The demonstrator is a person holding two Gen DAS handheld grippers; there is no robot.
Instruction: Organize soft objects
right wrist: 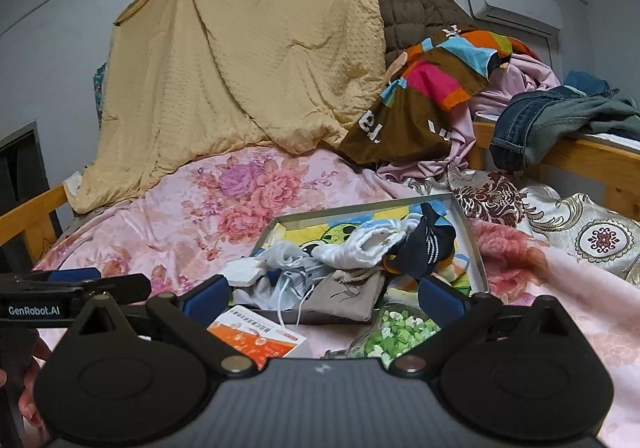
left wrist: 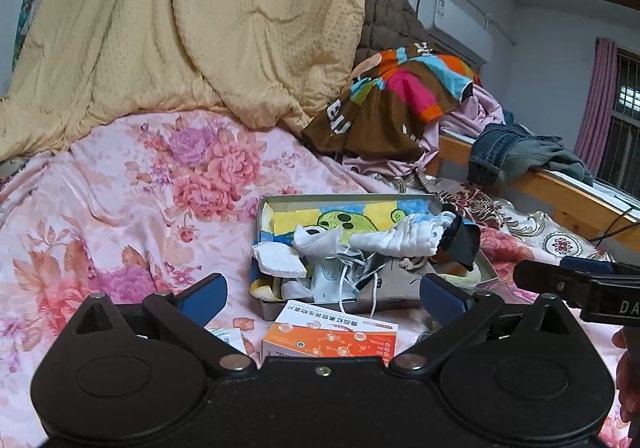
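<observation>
Lying across the bed's left side, the floral pink sheet [left wrist: 120,208] runs up to a yellow quilt [left wrist: 180,28] draped against the wall at the far edge. The left gripper [left wrist: 323,294] hovers above the near edge of the bed, its jaws wide apart and empty, with the orange medicine box [left wrist: 332,334] on the sheet between its blue fingertips [left wrist: 206,294]. Just beyond the box sits the shallow tray [left wrist: 348,199], lined with a cartoon cloth [left wrist: 320,218] and heaped with soft things: a white sock [left wrist: 396,236], a dark sock [right wrist: 426,250], a grey-brown pouch [right wrist: 344,294] and a white face mask [left wrist: 332,280] whose strings spill over the tray's near rim. Beside the tray's near right corner rests a clear bag of green candies [right wrist: 400,332]. The right gripper [right wrist: 323,294] hangs over that same near edge, jaws likewise spread and holding nothing. Toward the far right corner, a brown multicoloured garment [left wrist: 396,100] tops a clothes pile, and jeans [left wrist: 516,154] hang over the wooden bed rail [left wrist: 568,188].
</observation>
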